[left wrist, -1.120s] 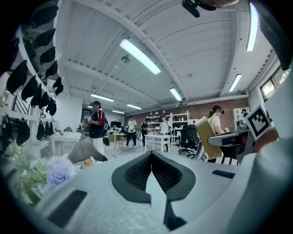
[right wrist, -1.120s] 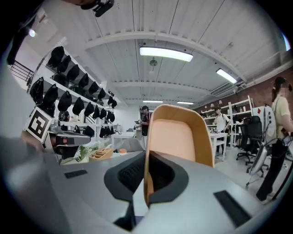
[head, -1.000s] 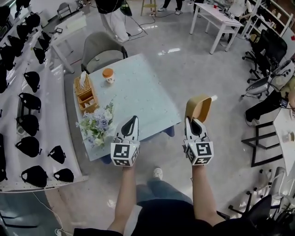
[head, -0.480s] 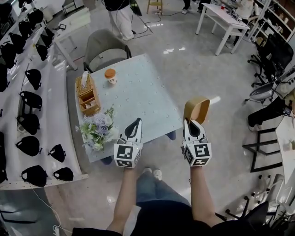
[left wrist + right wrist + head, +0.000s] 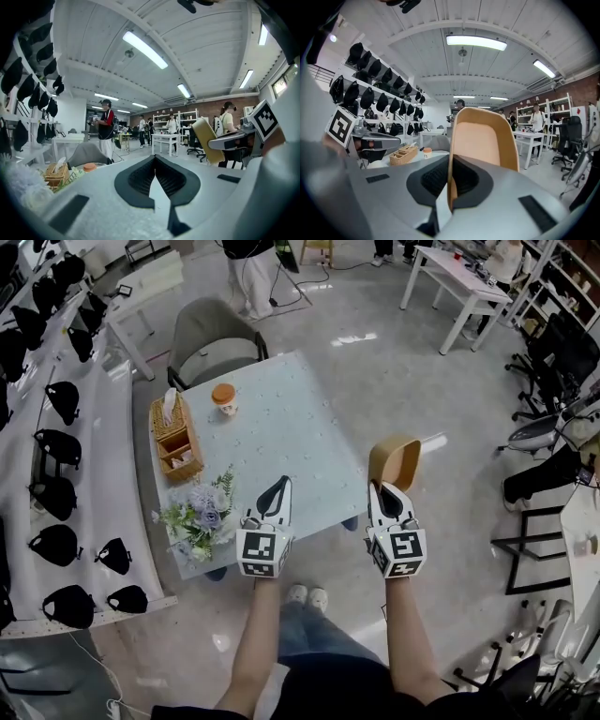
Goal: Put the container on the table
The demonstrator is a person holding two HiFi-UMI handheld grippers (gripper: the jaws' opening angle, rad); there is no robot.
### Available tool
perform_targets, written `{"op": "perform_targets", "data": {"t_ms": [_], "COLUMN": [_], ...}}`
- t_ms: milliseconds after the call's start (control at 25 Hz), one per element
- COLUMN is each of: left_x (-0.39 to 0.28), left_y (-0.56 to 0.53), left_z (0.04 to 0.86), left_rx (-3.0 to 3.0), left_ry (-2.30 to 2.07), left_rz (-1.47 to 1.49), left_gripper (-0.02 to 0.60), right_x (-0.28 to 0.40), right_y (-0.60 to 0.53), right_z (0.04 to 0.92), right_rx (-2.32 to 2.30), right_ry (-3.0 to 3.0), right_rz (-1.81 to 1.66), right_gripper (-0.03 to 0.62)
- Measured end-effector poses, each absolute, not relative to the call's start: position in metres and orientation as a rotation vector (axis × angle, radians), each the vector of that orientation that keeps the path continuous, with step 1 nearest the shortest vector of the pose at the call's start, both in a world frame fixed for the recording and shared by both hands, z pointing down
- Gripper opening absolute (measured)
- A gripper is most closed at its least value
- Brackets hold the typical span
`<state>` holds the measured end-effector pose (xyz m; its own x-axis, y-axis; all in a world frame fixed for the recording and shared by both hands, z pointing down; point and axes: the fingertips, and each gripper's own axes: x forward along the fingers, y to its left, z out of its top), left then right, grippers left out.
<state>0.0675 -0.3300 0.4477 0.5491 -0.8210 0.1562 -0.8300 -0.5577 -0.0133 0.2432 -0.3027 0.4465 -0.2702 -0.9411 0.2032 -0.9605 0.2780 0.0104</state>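
Grip state and setting: the right gripper (image 5: pixel 449 185) is clamped on one side wall of a tan, round-cornered container (image 5: pixel 483 140). The thin wall is pinched between its two black pads, and the container stands up beyond the jaws with its paler hollow inside facing the camera. The head view places the right gripper (image 5: pixel 382 491) and the container (image 5: pixel 395 463) in the air just off the near right corner of the pale square bench (image 5: pixel 281 427), over the grey floor (image 5: pixel 412 362) and clear of the bench top. The left gripper (image 5: pixel 278 487) hangs over the near edge of the bench. Its own view shows the left gripper (image 5: pixel 154 161) closed, black pads meeting along a line with nothing between them. The bench carries a woven basket caddy (image 5: pixel 176 437), a white cup with an orange lid (image 5: pixel 222 396) and a bunch of pale flowers (image 5: pixel 197 514). Any print on the cup is too small to read. The only marking that can be made out is the black-and-white square pattern on each marker cube (image 5: pixel 262 552). The left gripper view alone shows the container edge-on (image 5: pixel 207 140) at its right, with standing people (image 5: pixel 105 126) in the room behind. The right gripper view shows rows of black caps (image 5: pixel 379 93) hanging on wall racks, which the head view shows from above (image 5: pixel 56 493).
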Motion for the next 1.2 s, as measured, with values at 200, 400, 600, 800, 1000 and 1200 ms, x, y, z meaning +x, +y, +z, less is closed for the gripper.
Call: {"op": "perform_targets", "data": {"t_ms": [200, 400, 600, 800, 1000, 1200], "left_x": [0.076, 0.08, 0.073, 0.064, 0.053, 0.038], "left_y": [-0.358, -0.385, -0.412, -0.434, -0.451, -0.459], "left_z": [0.46, 0.488, 0.522, 0.555, 0.591, 0.623], "left_rx": [2.696, 2.639, 2.571, 2.517, 2.462, 2.407], "left_ry": [-1.46, -1.478, -1.491, -1.521, -1.538, -1.551], "left_rz": [0.221, 0.213, 0.226, 0.233, 0.259, 0.281], "left_gripper": [0.009, 0.009, 0.009, 0.009, 0.009, 0.009], "right_x": [0.233, 0.211, 0.18, 0.149, 0.132, 0.115], "right_y": [-0.338, -0.378, -0.414, -0.435, -0.452, -0.464], "right_z": [0.461, 0.488, 0.528, 0.577, 0.62, 0.659], "right_rx": [1.688, 1.538, 1.36, 1.171, 1.015, 0.803], "right_ry": [-2.377, -2.385, -2.379, -2.342, -2.292, -2.22], "right_rz": [0.159, 0.152, 0.148, 0.135, 0.133, 0.126], "right_gripper": [0.003, 0.003, 0.003, 0.003, 0.003, 0.003]}}
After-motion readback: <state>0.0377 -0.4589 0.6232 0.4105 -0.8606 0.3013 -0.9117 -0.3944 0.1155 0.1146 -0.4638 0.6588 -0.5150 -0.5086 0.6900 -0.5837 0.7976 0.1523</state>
